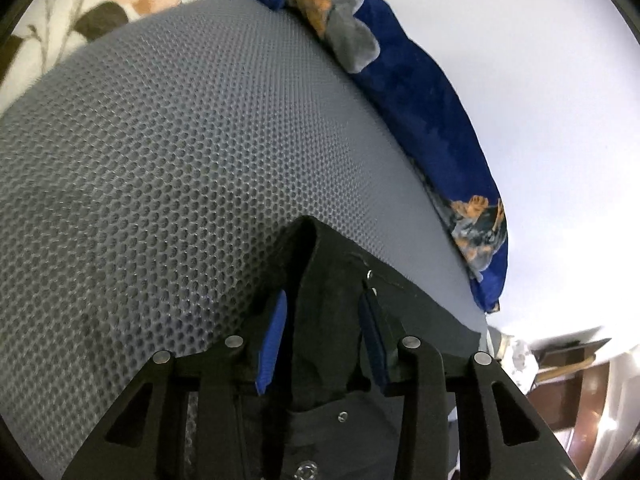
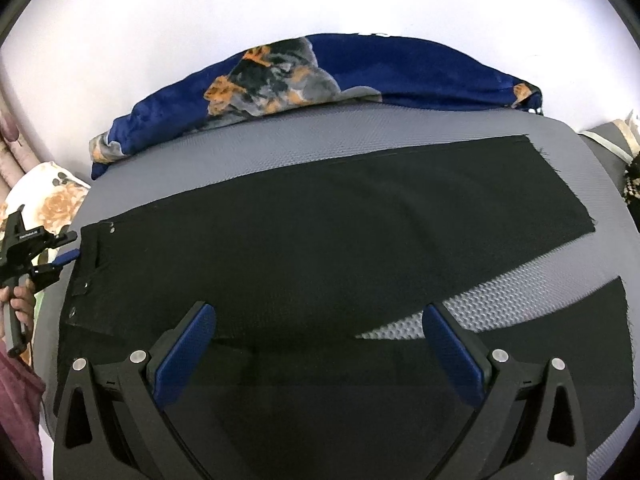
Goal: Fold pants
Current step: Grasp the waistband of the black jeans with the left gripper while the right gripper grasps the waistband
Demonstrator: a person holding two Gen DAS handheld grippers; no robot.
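Black pants lie flat across a grey mesh mattress, waistband at the left and the two legs splayed apart at the right. My left gripper is at the waistband edge, and a raised ridge of the black pants is pinched between its blue pads. The right wrist view shows this left gripper at the waistband's left rim, held by a hand. My right gripper hovers wide open over the near side of the pants, around the crotch, with nothing between its fingers.
A crumpled blue blanket with orange and grey print runs along the far edge of the mattress against a white wall. A floral pillow lies past the mattress's left end. Brown wooden furniture stands off the mattress.
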